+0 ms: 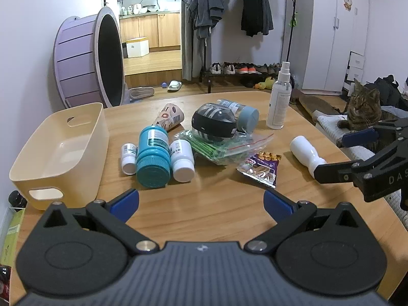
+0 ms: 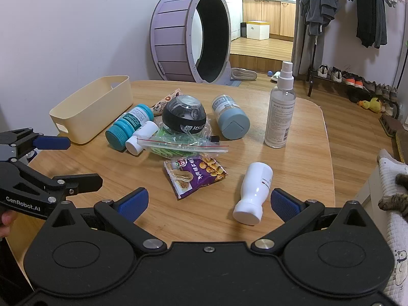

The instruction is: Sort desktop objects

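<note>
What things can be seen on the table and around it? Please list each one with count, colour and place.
bin: 1, cream, table's left side, nothing in it
teal jar: 1, lying beside the bin
small white bottles: 2, either side of the teal jar
paper cup: 1, patterned, lying behind the teal jar
black ball: 1, on the zip bag
zip bag: 1, clear, green sticks inside, centre
grey-capped jar: 1, lying right of the ball
spray bottle: 1, clear, upright, far right
snack packet: 1, purple, near centre
white bottle: 1, lying at near right
cat: 1, tabby, right of the table
left claw: open, empty
right claw: open, empty
</note>
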Demonstrator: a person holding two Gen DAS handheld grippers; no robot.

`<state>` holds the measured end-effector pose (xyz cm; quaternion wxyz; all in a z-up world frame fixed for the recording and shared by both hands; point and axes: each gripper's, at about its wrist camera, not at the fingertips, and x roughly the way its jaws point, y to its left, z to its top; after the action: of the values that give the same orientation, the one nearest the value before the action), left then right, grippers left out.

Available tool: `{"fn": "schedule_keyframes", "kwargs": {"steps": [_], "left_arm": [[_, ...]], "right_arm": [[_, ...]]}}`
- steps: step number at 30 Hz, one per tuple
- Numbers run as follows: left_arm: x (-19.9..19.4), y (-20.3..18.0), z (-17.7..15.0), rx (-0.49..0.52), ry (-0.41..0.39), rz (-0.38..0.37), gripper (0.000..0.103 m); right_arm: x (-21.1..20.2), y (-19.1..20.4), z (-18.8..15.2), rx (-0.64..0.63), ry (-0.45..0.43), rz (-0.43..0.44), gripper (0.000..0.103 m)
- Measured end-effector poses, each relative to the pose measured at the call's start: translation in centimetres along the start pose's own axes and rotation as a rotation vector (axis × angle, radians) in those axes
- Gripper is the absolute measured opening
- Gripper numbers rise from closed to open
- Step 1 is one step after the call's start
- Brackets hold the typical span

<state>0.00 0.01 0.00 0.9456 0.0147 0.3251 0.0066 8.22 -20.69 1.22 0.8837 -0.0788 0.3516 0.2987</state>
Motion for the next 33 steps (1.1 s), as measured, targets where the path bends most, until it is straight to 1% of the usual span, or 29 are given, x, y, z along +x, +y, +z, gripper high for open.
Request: {"fn": "schedule_keyframes", "kwargs": {"steps": [4, 5, 8, 15, 33], "left_arm": [[0.13, 0.13, 0.02, 0.007, -0.003, 0.003, 0.103], [0.45, 0.59, 0.15, -0.008, 0.013, -0.006, 0.103], [0.78, 0.67, -0.14, -0.001, 0.003, -0.002, 0.103], [0.09, 0.88, -0.12, -0.011, 0.000, -0.001, 0.103], [0.31, 0.66, -0.22, 0.002, 0.009, 0.001, 0.103]], "right_arm": [[-0.12, 0.05, -0.03, -0.002, -0.009, -0.002, 0.103], [-0.18, 0.10, -0.05, -0.002, -0.008, -0.003, 0.103], [-0.24, 0.10, -0.13, -0.001, -0.007, -0.002, 0.103], [-0.49, 0.14, -0.01, -0.011, -0.009, 0.000, 0.103], [-0.23, 0.22, 0.00, -0.016, -0.004, 0.002, 0.103]]}}
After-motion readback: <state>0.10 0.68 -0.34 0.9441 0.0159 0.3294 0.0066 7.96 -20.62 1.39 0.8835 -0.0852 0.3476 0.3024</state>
